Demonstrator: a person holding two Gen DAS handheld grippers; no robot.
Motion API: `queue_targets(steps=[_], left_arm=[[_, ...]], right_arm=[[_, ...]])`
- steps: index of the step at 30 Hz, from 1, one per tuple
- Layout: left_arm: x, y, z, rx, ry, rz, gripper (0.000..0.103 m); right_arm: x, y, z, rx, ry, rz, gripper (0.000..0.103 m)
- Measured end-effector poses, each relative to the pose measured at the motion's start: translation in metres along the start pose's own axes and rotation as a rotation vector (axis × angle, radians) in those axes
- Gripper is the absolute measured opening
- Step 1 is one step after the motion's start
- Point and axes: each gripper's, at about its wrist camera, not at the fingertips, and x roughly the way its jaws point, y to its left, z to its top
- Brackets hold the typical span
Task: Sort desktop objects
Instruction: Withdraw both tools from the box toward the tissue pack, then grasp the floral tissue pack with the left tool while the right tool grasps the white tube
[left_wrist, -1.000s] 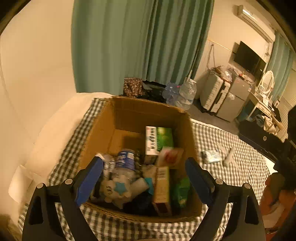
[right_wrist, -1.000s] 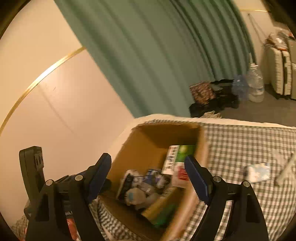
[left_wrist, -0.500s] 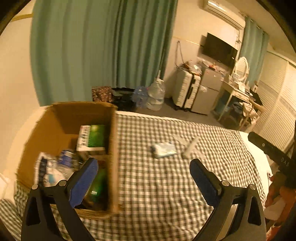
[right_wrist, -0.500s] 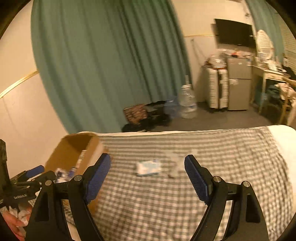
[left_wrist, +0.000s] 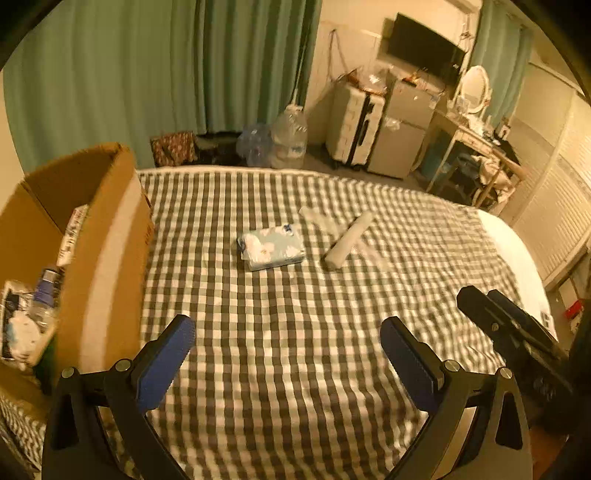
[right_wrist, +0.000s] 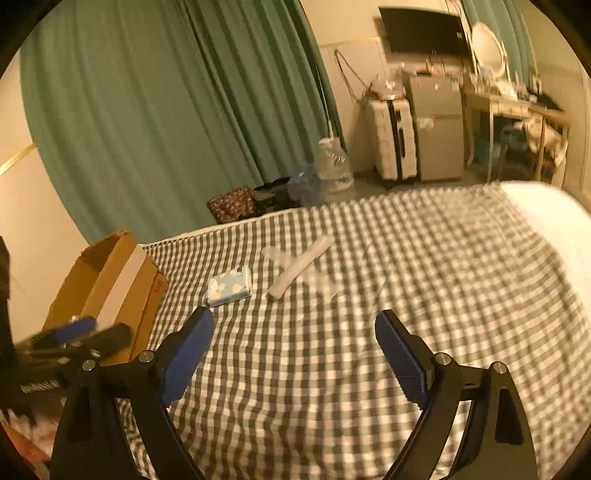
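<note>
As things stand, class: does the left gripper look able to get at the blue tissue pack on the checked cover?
Probably yes. The left gripper has its jaws open and empty, and only bare checked cover lies between it and the tissue pack.

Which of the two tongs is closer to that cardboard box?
The left tongs: the cardboard box sits right beside their left finger. The right tongs are further off, over the checked cloth.

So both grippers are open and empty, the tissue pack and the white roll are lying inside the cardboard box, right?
Not quite. The tissue pack and white roll lie on the checked cover, outside the cardboard box, as the left wrist view shows. Both the left gripper and right gripper are open and empty.
</note>
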Motion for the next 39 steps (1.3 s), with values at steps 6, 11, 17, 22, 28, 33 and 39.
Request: queue_targets(steps=[6,11,17,22,28,33,39], left_arm=[[0.061,0.007,0.019,-0.069,0.054,0.010,0.103],[0.116,0.005,0.039,-0.104,0.051,0.008,0.103],[0.171,0.012,0.048,-0.129,0.116,0.041,0.103],[0.180,0.032,0.047,-0.180,0.084,0.145,0.075],[0.162,0.048,0.040,-0.220,0.073,0.095,0.075],[0.144,0.064,0.034,-0.262,0.095,0.051,0.075],[0.124,0.073,0.035,-0.258,0.043,0.065,0.075]], right_arm=[[0.045,-0.004,0.004,-0.033,0.011,-0.009,0.089],[0.080,-0.032,0.014,0.040,0.017,-0.024,0.089],[0.108,-0.050,0.018,0.059,0.036,-0.044,0.088],[0.135,-0.047,0.028,0.055,0.041,-0.012,0.079],[0.164,-0.018,0.041,-0.016,0.046,-0.007,0.060],[0.207,-0.002,0.032,-0.066,0.161,-0.086,0.035],[0.175,-0.007,0.036,-0.050,0.138,-0.063,0.015]])
